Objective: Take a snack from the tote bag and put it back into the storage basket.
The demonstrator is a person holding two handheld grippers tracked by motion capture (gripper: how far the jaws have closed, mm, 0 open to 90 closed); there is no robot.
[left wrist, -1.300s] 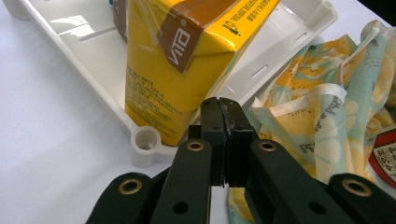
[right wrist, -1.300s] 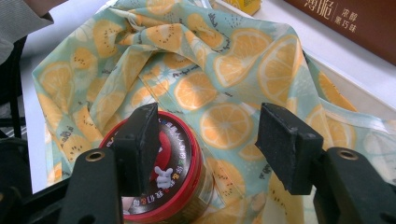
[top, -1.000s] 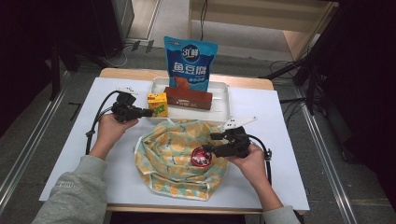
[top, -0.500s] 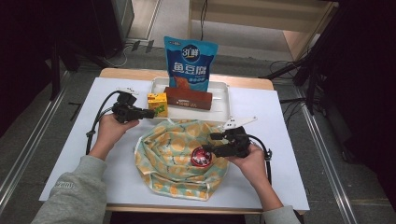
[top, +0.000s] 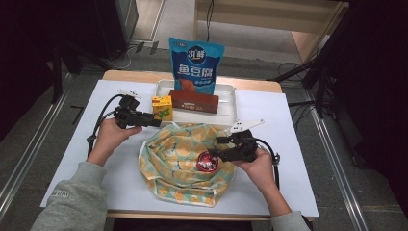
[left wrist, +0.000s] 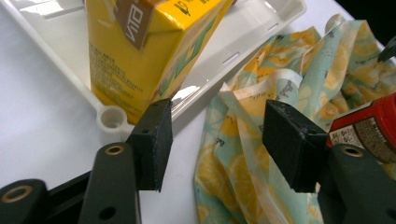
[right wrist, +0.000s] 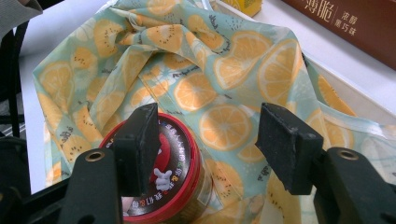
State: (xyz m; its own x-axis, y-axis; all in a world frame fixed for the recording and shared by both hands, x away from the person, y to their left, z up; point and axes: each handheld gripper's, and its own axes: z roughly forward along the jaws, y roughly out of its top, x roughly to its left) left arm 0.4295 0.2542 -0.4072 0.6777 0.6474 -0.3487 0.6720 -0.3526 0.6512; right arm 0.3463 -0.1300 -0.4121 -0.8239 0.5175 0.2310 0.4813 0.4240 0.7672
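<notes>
A yellow juice box (top: 162, 107) stands in the near left corner of a white tray (top: 226, 96). My left gripper (top: 155, 121) lies on the table just in front of it, pointing right. In the left gripper view its jaws have just been opening and the left gripper (left wrist: 217, 133) is open, with nothing between the pads; the juice box (left wrist: 140, 51) rises just beyond the left pad. A lemon-print cloth bag (top: 185, 163) is spread in front of the tray with a red-lidded can (top: 208, 162) on it. My right gripper (right wrist: 210, 140) hovers open over the can (right wrist: 168, 177), its left jaw above the lid.
In the tray lies a brown box (top: 194, 101), and a tall blue snack bag (top: 196, 67) stands behind it. Black cables trail from both grippers across the white table top (top: 288, 125). The table's front edge is near my forearms.
The left hand has shifted slightly beside the juice box. The right hand, the can and the cloth bag have stayed where they were.
</notes>
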